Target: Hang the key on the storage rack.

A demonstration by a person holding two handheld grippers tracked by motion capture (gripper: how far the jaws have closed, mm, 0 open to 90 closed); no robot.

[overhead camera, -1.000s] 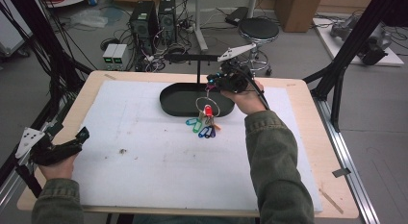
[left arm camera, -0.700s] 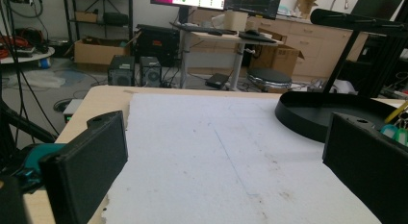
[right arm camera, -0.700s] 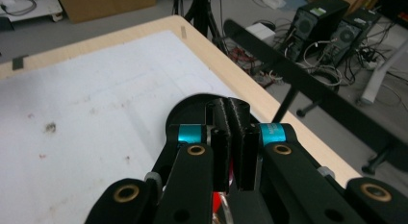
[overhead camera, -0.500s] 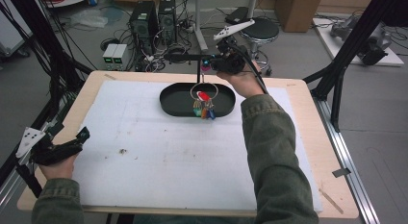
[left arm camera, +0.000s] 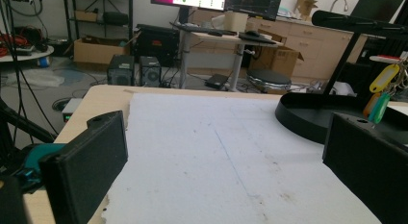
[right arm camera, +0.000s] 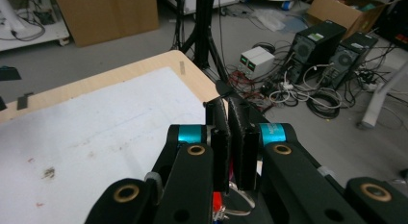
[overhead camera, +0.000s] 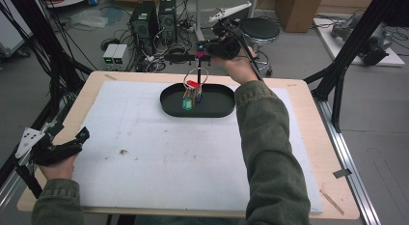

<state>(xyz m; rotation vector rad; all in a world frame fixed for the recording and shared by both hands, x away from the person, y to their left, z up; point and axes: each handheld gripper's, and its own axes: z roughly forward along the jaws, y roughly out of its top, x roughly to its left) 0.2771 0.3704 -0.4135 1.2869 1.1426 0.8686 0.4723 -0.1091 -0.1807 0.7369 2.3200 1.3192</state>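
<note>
Right gripper (overhead camera: 201,55) lifted key bunch (overhead camera: 191,93) higher.

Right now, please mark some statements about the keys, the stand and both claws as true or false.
1. The right claw holds a key ring with coloured tags up near the stand's bar. True.
2. The left claw grips the black tray. False: it is open, at the table's near left edge.
3. The key bunch lies flat on the white mat. False: it hangs above the tray.
4. The tray is oval. True.
</note>
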